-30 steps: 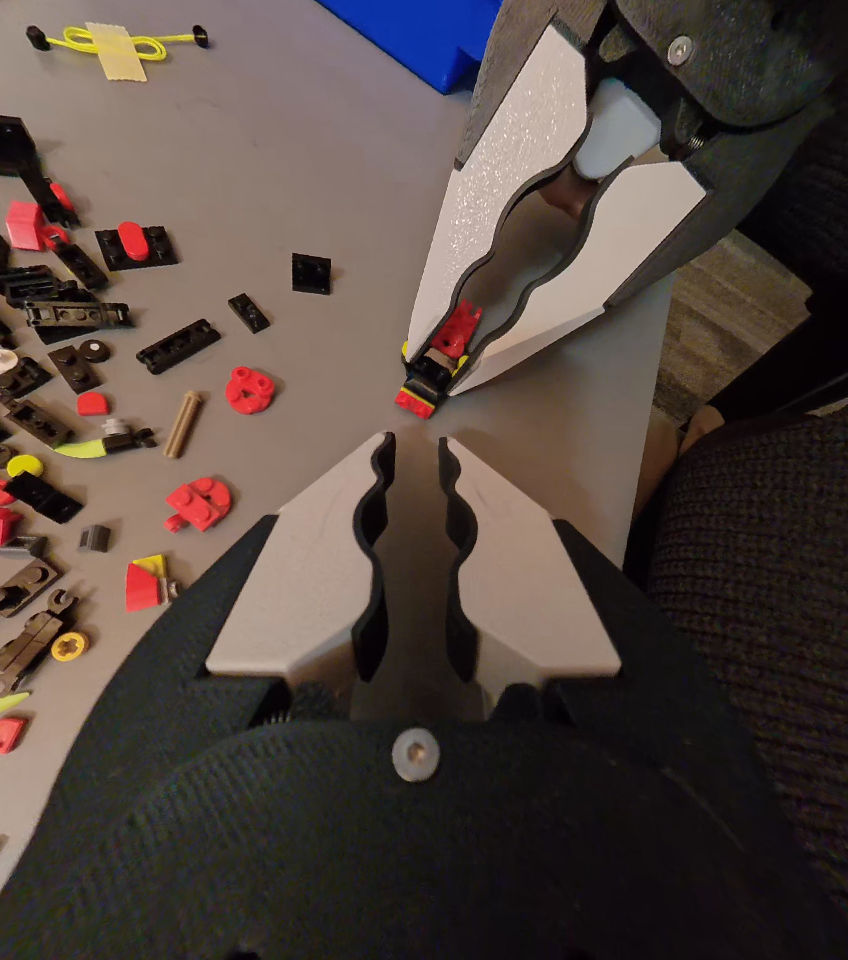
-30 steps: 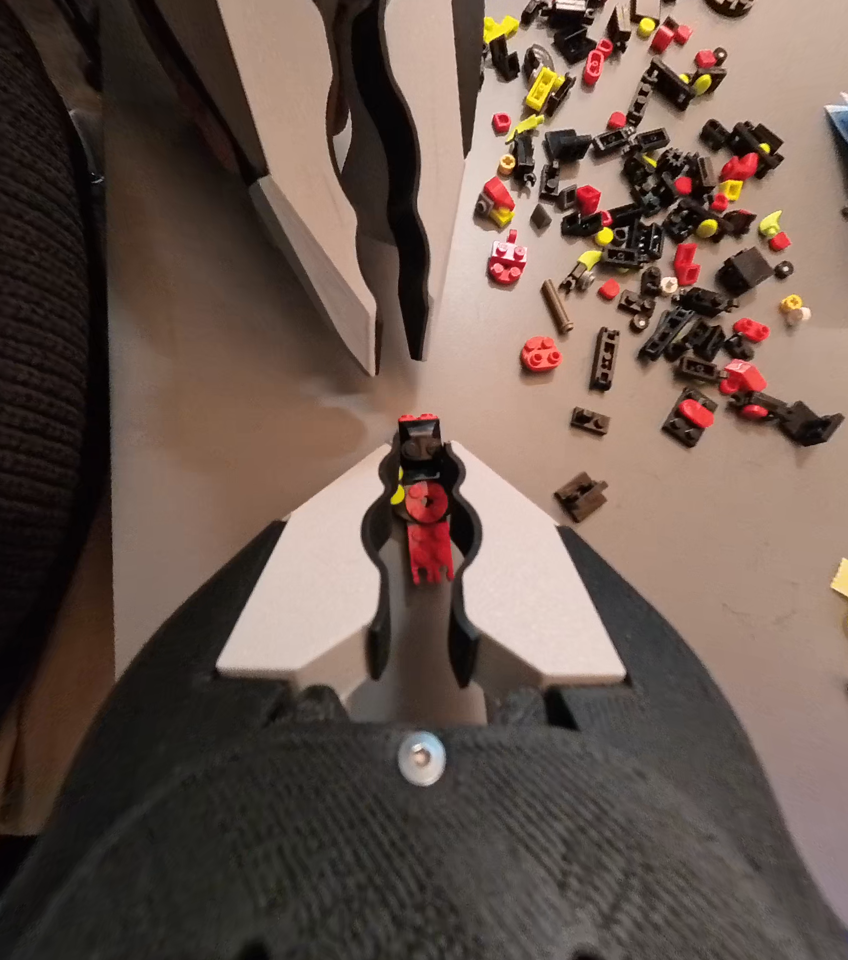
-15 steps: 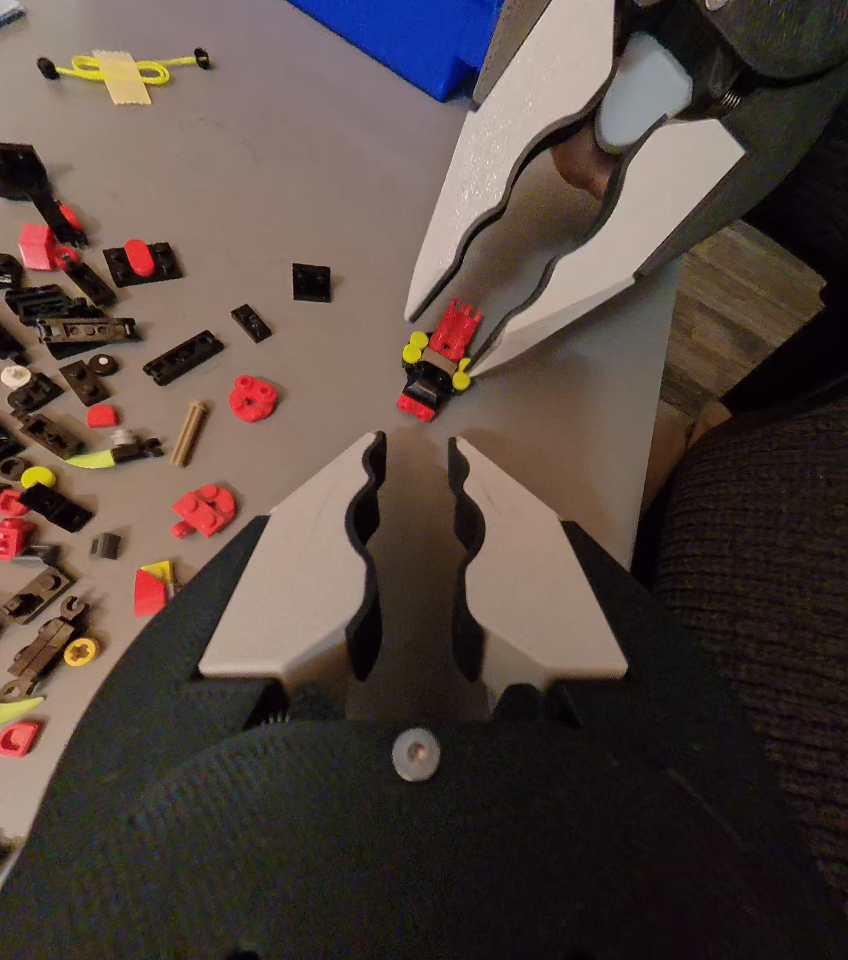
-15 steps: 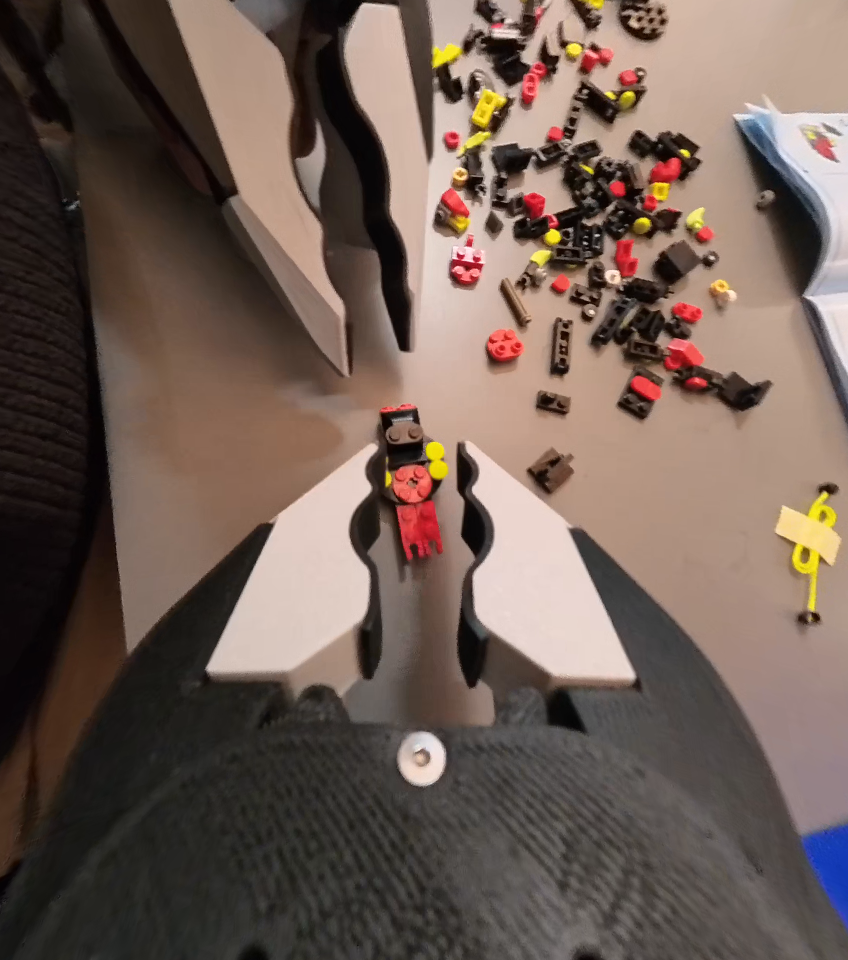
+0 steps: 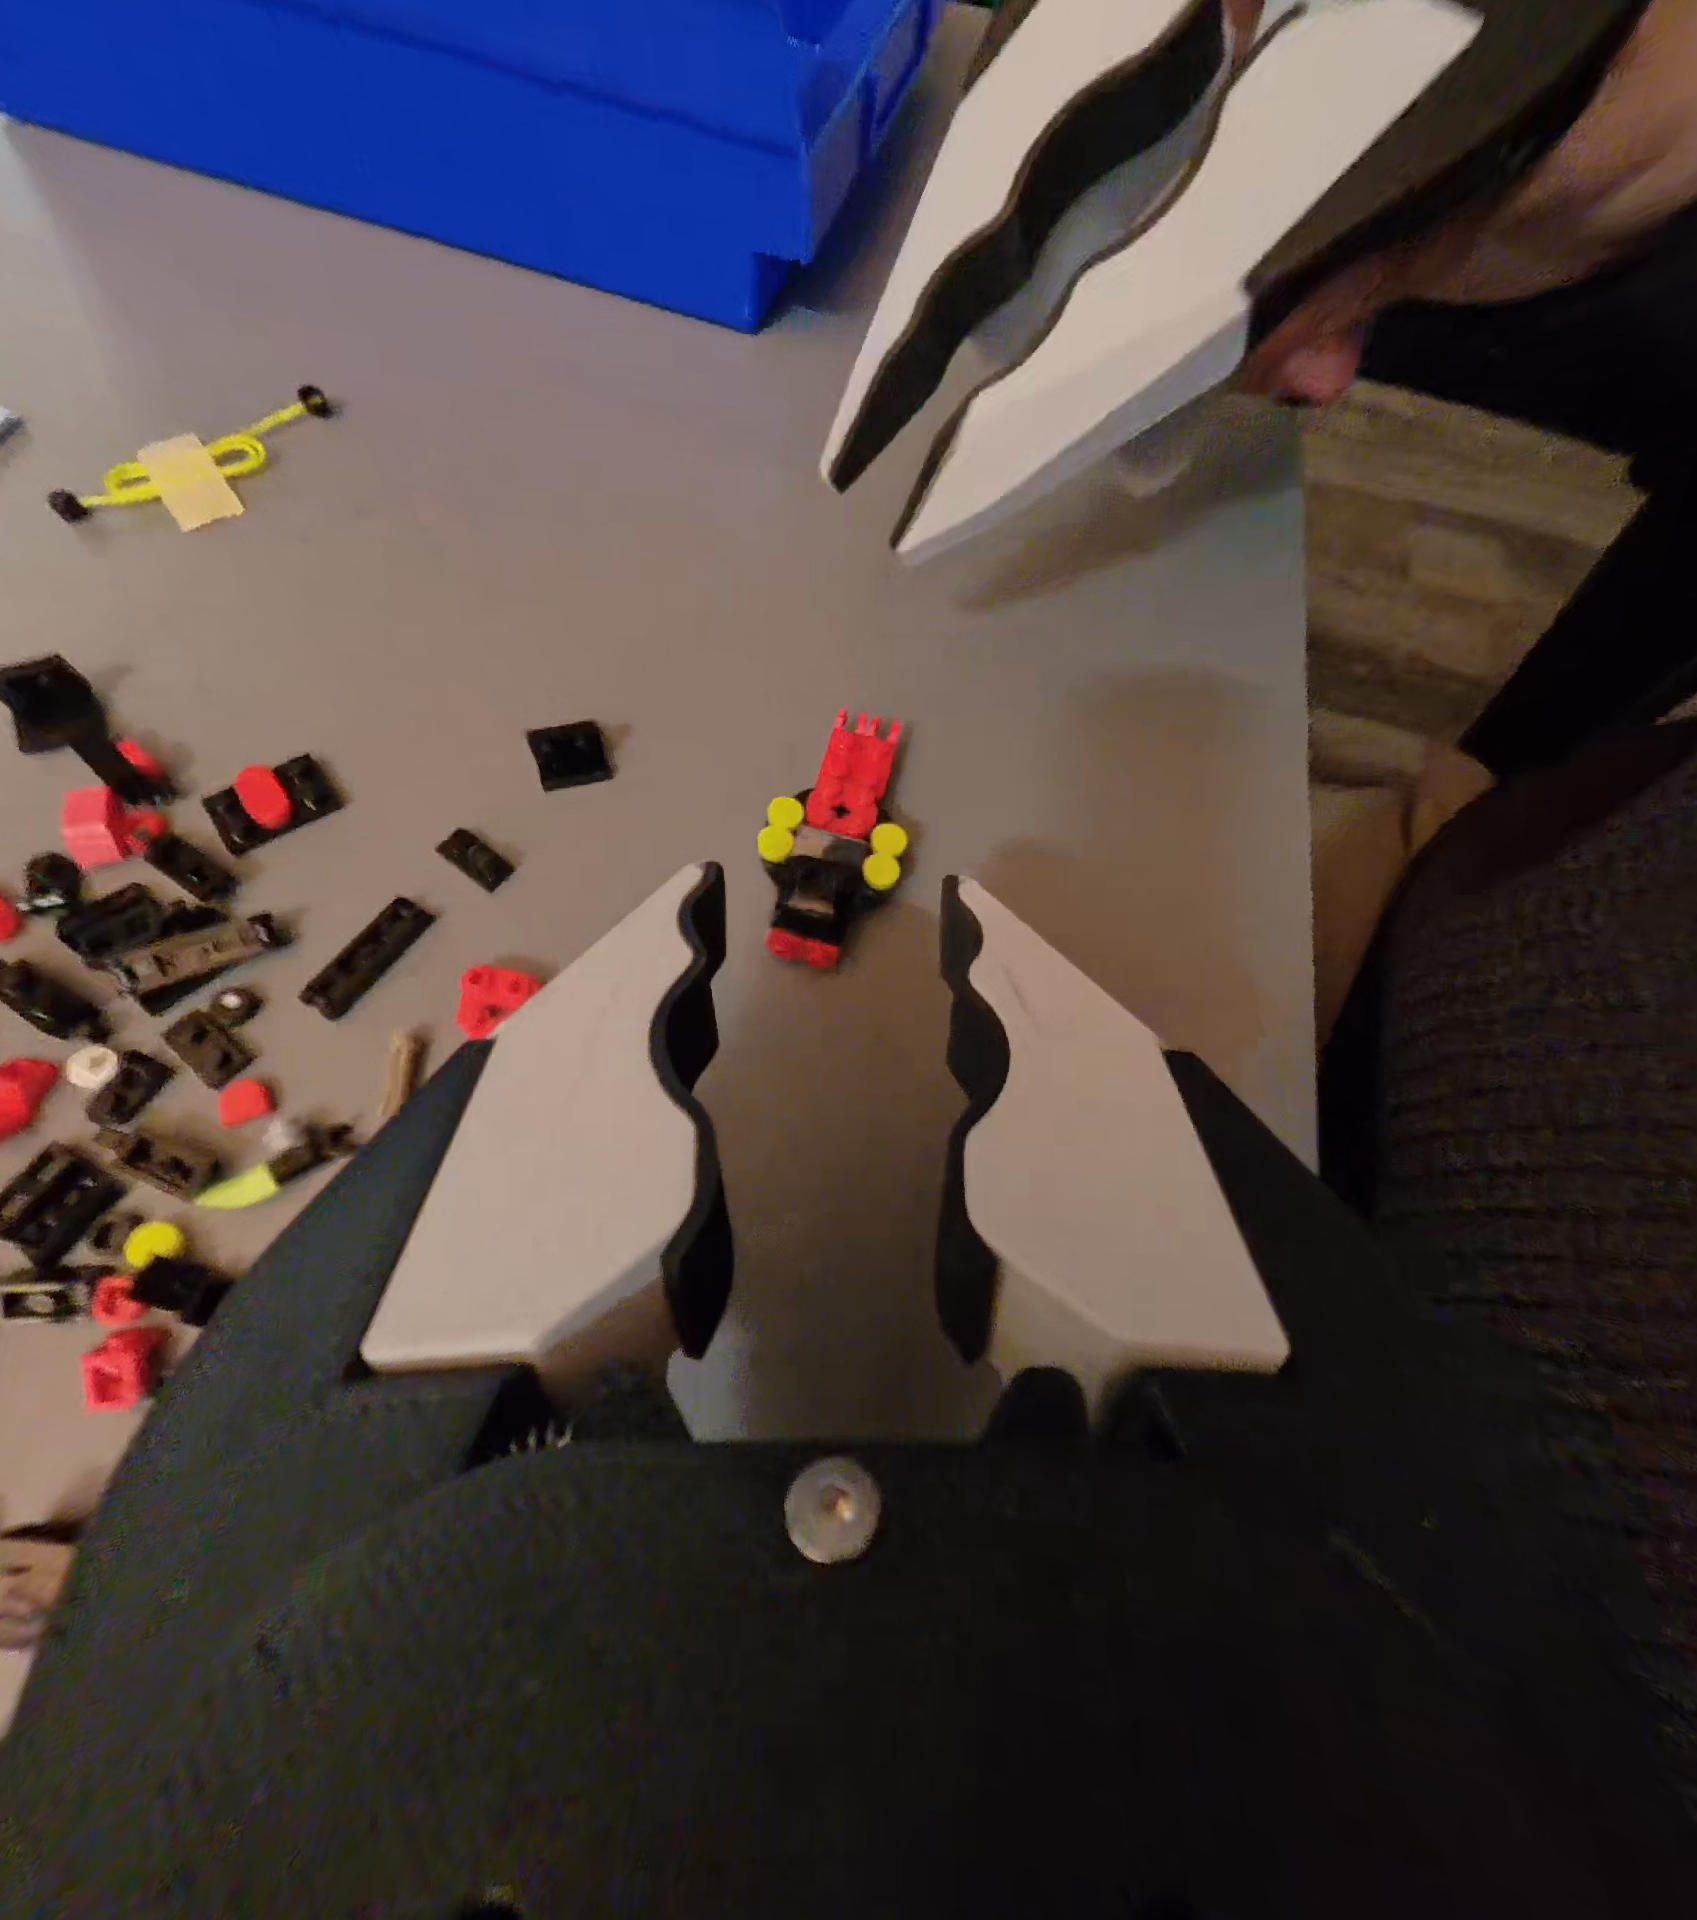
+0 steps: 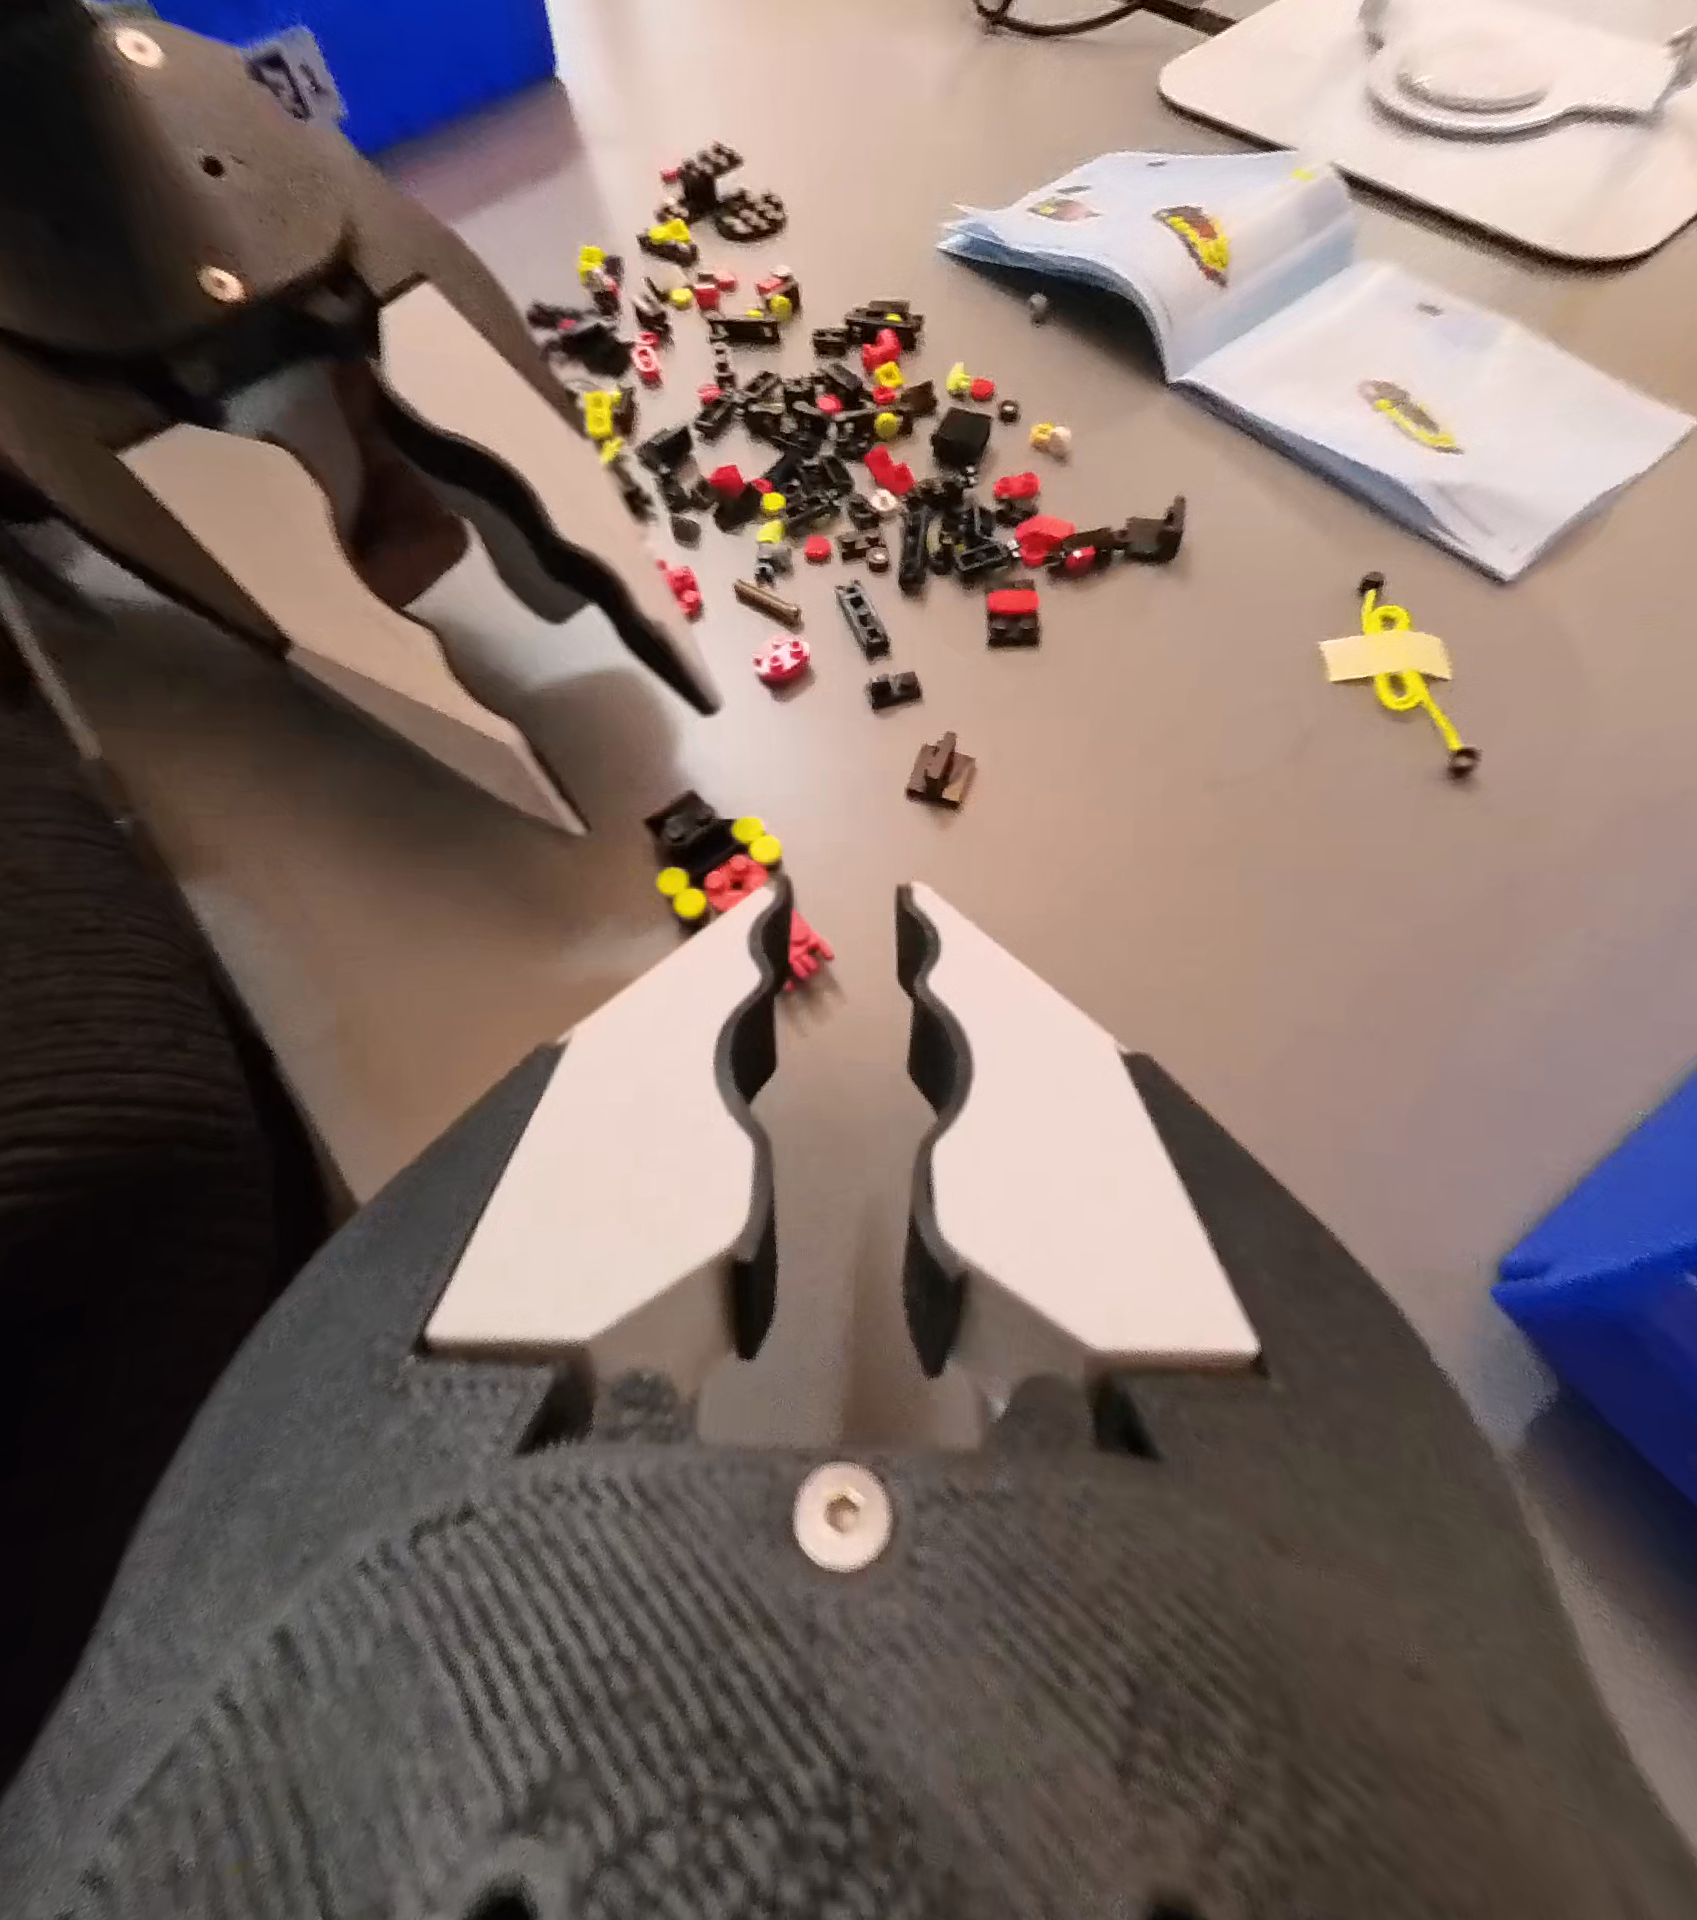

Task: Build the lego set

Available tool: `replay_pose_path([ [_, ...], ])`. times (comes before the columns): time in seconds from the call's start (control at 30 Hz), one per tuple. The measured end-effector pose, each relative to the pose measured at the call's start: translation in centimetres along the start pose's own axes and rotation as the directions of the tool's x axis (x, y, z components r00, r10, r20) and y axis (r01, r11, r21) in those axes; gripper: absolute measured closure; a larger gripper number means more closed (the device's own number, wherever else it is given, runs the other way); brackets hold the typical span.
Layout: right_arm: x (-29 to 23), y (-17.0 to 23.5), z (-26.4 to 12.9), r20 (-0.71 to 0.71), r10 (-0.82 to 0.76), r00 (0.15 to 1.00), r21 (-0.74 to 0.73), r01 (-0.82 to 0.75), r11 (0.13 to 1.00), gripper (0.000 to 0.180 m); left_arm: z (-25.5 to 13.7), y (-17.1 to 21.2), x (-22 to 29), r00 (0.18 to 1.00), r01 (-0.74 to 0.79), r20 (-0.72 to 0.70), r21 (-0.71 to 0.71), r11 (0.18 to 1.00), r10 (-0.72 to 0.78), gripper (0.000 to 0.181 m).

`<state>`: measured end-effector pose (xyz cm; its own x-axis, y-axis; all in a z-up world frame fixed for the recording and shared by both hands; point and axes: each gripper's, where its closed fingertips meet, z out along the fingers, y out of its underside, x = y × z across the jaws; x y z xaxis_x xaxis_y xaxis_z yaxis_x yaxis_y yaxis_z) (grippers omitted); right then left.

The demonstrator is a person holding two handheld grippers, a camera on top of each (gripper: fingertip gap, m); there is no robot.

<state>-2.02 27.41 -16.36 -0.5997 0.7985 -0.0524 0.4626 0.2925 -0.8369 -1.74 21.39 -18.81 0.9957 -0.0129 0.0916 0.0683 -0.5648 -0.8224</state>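
A small black, red and yellow lego assembly (image 5: 831, 844) lies flat on the grey table (image 5: 615, 582). My left gripper (image 5: 828, 881) is open and empty, with its fingertips just short of the assembly and to either side of it. My right gripper (image 5: 870, 509) is raised above and beyond the assembly, jaws a little apart and empty. In the right wrist view the right gripper (image 6: 841, 896) is just behind the assembly (image 6: 709, 847), whose red tail is partly hidden by the left finger. The left gripper (image 6: 641, 769) comes in from the upper left.
Several loose black, red and yellow pieces (image 5: 148, 987) lie to the left, also in the right wrist view (image 6: 823, 457). A blue bin (image 5: 511, 135), an open booklet (image 6: 1343, 353) and a taped yellow cord (image 5: 189, 468) are farther off. The table edge (image 5: 1303, 831) is close, next to a dark knit sleeve (image 5: 1602, 1143). Some 7 cm of space lies between my two pairs of fingers.
My right gripper let go of the assembly, left it on the table, and lifted back and away. My left gripper opened wider and moved up to the assembly.
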Motion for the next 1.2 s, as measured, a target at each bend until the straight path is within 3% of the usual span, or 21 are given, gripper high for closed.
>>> replay_pose_path([
  [0.13, -0.7, 0.6, -0.1, 0.086, 0.064, 0.994, 0.008, -0.064, 0.998, 0.161, 0.3, -0.3, -0.5, 1.0, -0.022, -0.001, -0.01, 1.0, 0.022, 0.143],
  [0.5, -0.7, 0.7, -0.9, 0.141, 0.211, 0.967, 0.023, -0.216, 0.976, 0.154, 0.7, 0.5, -1.1, 0.999, -0.024, 0.022, -0.031, 0.999, 0.024, 0.152],
  [0.8, -1.0, 1.2, -0.3, 0.141, 0.201, 0.97, -0.015, -0.201, 0.98, 0.154, 1.0, 0.8, -0.6, 0.999, -0.05, 0.003, -0.056, 0.997, 0.05, 0.163],
  [1.2, -1.1, 1.4, -0.1, 0.142, 0.203, 0.969, -0.029, -0.201, 0.979, 0.154, 1.4, 0.8, -0.3, 0.998, -0.056, -0.013, -0.071, 0.996, 0.055, 0.163],
])
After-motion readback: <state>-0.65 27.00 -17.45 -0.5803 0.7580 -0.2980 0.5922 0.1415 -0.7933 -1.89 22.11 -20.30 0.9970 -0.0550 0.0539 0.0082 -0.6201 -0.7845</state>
